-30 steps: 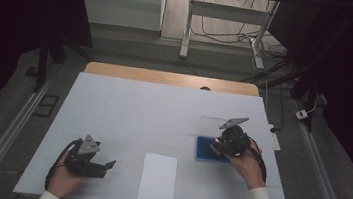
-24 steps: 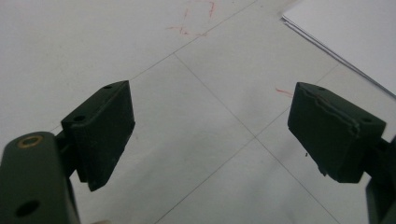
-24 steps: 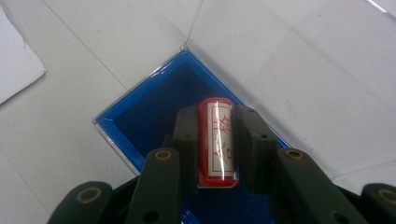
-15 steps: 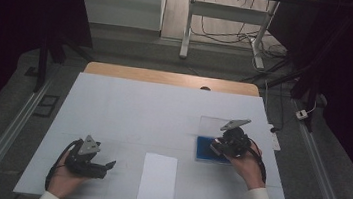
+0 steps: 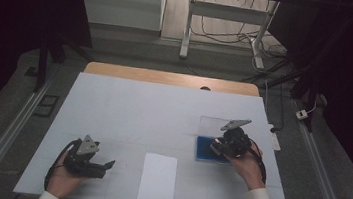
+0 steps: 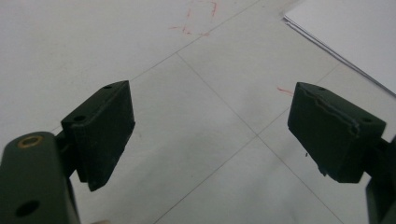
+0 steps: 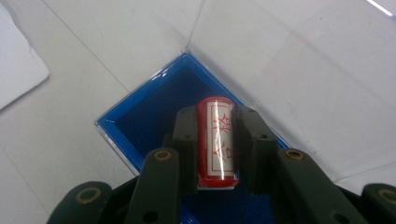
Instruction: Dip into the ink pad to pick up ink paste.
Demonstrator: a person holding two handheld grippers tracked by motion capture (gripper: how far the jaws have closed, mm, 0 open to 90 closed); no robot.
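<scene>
My right gripper (image 7: 215, 122) is shut on a red cylindrical stamp (image 7: 217, 140) with a white label and red characters, held over a blue ink pad box (image 7: 154, 119) whose clear lid (image 7: 299, 70) lies open behind it. In the high view the right gripper (image 5: 219, 145) sits over the blue box (image 5: 205, 148) at the table's right. At the front left, my left gripper (image 5: 106, 166) rests on the table, open, its jaws (image 6: 210, 135) wide apart with bare table between them. A white sheet of paper (image 5: 158, 177) lies between the two hands.
The white table top (image 5: 138, 110) carries faint grid lines and small red marks (image 6: 201, 18). A wooden strip (image 5: 172, 79) runs along its far edge. Metal rails flank both sides, and a desk frame with cables (image 5: 222, 29) stands beyond.
</scene>
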